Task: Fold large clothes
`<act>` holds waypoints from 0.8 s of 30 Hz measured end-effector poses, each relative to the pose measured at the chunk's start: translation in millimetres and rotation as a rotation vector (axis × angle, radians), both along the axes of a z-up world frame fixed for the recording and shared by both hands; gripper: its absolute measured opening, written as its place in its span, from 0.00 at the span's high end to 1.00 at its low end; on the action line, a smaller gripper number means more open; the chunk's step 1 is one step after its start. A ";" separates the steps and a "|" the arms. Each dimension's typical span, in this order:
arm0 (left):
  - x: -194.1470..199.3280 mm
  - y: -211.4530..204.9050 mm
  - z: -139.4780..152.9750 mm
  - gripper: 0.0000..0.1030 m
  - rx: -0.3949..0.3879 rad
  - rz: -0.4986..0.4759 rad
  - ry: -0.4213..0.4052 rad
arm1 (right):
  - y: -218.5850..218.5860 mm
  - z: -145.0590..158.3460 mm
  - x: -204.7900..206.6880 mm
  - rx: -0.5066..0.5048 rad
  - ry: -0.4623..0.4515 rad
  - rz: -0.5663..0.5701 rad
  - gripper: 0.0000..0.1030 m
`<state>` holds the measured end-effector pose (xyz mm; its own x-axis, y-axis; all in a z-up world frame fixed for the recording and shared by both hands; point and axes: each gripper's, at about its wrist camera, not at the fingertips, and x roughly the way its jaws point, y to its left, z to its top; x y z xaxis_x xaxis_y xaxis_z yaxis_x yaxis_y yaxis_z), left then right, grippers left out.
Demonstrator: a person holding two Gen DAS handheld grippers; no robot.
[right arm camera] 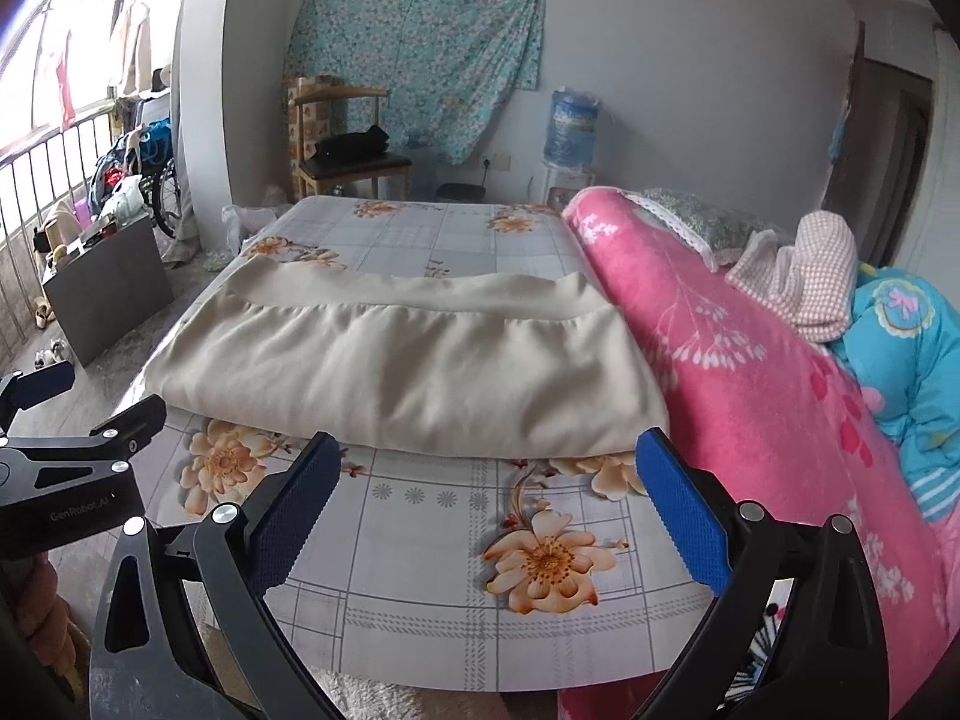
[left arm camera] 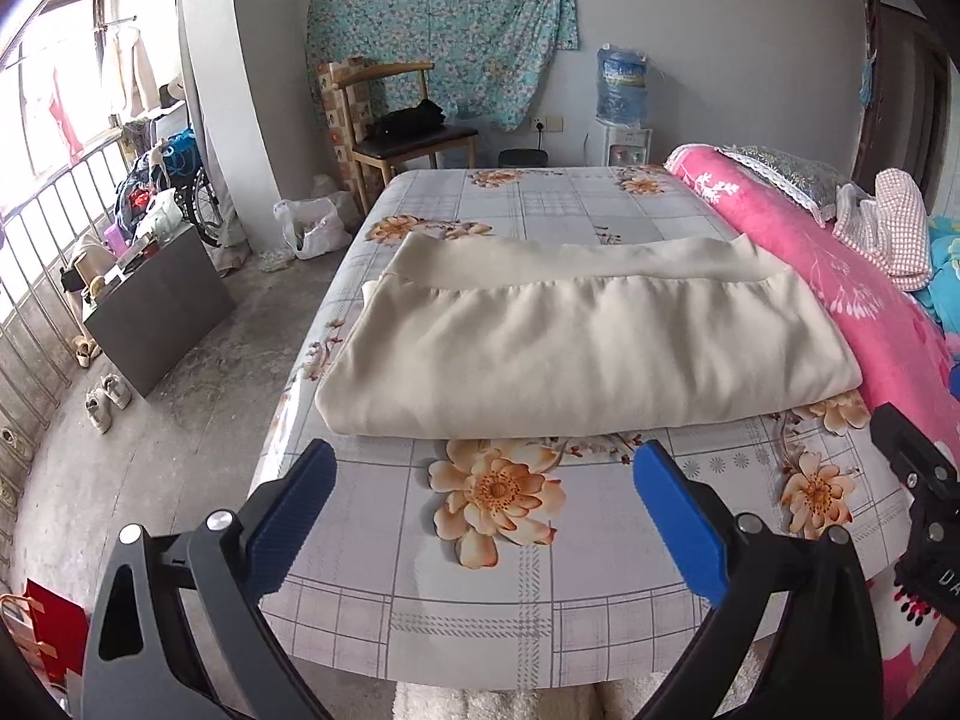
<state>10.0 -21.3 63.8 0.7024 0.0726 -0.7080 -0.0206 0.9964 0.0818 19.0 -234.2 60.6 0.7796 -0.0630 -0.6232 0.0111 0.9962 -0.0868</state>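
On bed (left arm camera: 510, 618): folded cream garment (left arm camera: 576, 348), long axis crosswise; waistband far side.

A folded garment (left arm camera: 576, 336) lies on the bed (left arm camera: 516, 612). Right of the garment, touching it, lies a rolled blanket (left arm camera: 840, 294). Behind the bed stand a chair (left arm camera: 399, 132) and, to its right, a water dispenser (left arm camera: 621, 120).

The folded garment (left arm camera: 576, 354) is showing plain cream. The bed sheet (left arm camera: 480, 612) is wearing a pale grey check with orange flowers. The blanket (right arm camera: 750, 372) is glowing pink with white sprigs. The wall cloth (left arm camera: 444, 24) is showing teal florals. Blue pads are covering the black fingers (left arm camera: 294, 516).
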 end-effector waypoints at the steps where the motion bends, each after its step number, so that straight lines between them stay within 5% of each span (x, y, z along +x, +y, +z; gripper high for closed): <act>1: -0.2 -1.8 -2.1 0.05 -0.006 0.003 0.004 | 0.9 -3.4 1.9 0.006 0.021 0.000 0.08; 24: 17.0 -20.2 -20.7 0.05 -0.063 -0.051 0.103 | -11.4 -29.3 22.1 0.055 0.151 -0.031 0.08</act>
<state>27.0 -41.4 43.1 0.6274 -0.0084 -0.7786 0.0357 0.9992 0.0180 41.1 -245.6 31.3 0.6747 -0.0486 -0.7365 0.0332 0.9988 -0.0355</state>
